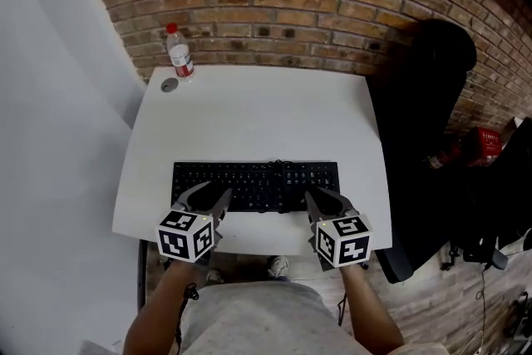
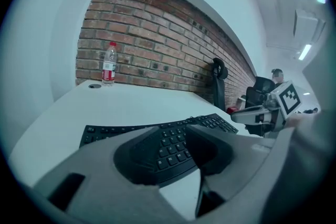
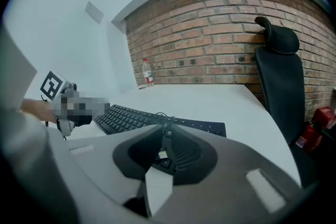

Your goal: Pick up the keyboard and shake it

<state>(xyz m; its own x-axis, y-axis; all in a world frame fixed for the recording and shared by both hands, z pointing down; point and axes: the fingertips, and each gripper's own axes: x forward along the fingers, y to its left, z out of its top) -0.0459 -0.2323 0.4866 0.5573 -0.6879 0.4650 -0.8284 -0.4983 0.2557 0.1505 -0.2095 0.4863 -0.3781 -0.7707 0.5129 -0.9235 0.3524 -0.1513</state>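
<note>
A black keyboard (image 1: 255,185) lies flat on the white table (image 1: 249,112), close to the near edge. My left gripper (image 1: 206,199) hovers at the keyboard's front left part. Its jaws stand apart, and keys (image 2: 173,147) show through the gap of the left gripper (image 2: 181,136). My right gripper (image 1: 326,202) is at the front right part of the keyboard (image 3: 131,118). The right gripper's (image 3: 164,136) jaws are parted by only a narrow slit, with keys showing through it. Neither pair of pads presses on the keyboard.
A plastic water bottle (image 1: 179,52) and a small grey disc (image 1: 169,85) stand at the table's far left corner by the brick wall (image 1: 291,4). A black office chair (image 1: 424,120) is at the table's right side, with a red object (image 1: 482,144) beyond it.
</note>
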